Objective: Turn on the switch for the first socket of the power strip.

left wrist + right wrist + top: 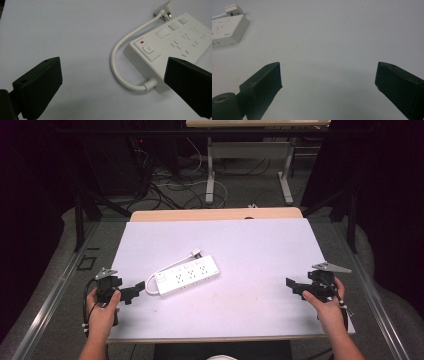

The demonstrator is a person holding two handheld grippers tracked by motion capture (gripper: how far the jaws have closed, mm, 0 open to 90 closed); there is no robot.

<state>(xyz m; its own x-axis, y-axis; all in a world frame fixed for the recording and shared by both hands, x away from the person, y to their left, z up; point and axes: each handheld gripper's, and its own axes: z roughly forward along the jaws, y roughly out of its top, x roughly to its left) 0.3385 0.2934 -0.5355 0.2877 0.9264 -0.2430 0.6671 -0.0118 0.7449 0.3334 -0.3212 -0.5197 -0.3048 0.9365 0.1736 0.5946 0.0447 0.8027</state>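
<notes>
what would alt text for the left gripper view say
A white power strip lies on a pale table, its short cord looping to a plug. The left tongs stand open in front of it, empty; the strip's near end sits just beyond one black jaw.

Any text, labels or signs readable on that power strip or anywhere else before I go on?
No words or numbers can be read.
Power strip: a power symbol on its switch button, with a small red mark beside it.
Plug: no marking legible.
</notes>
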